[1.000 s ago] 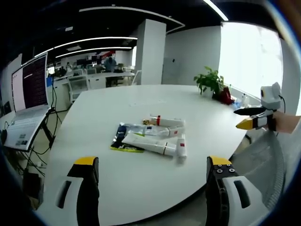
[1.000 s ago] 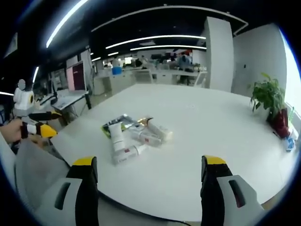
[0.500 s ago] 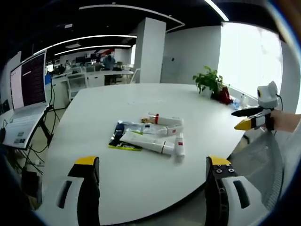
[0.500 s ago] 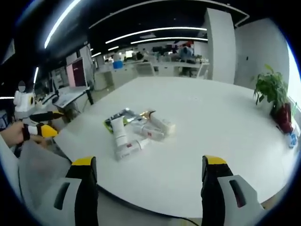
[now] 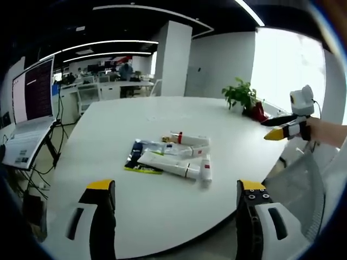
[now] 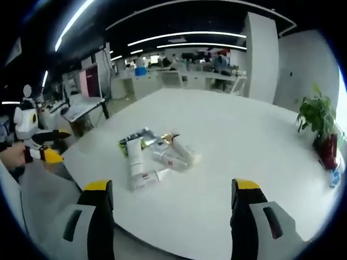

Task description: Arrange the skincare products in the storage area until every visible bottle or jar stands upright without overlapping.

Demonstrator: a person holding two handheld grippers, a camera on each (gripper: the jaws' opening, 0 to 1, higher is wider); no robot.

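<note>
Hovering short of the tabletop (image 5: 108,146), both tongs (image 5: 176,216) (image 6: 168,216) stay apart, empty; tubes (image 5: 173,157) still lie piled, untouched.

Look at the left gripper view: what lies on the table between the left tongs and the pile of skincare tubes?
Nothing: in the left gripper view, only bare white table lies between the open left tongs and the pile of skincare tubes.

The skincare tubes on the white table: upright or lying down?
Lying down. The skincare tubes lie flat in a loose overlapping pile on the table; none stands upright.
</note>
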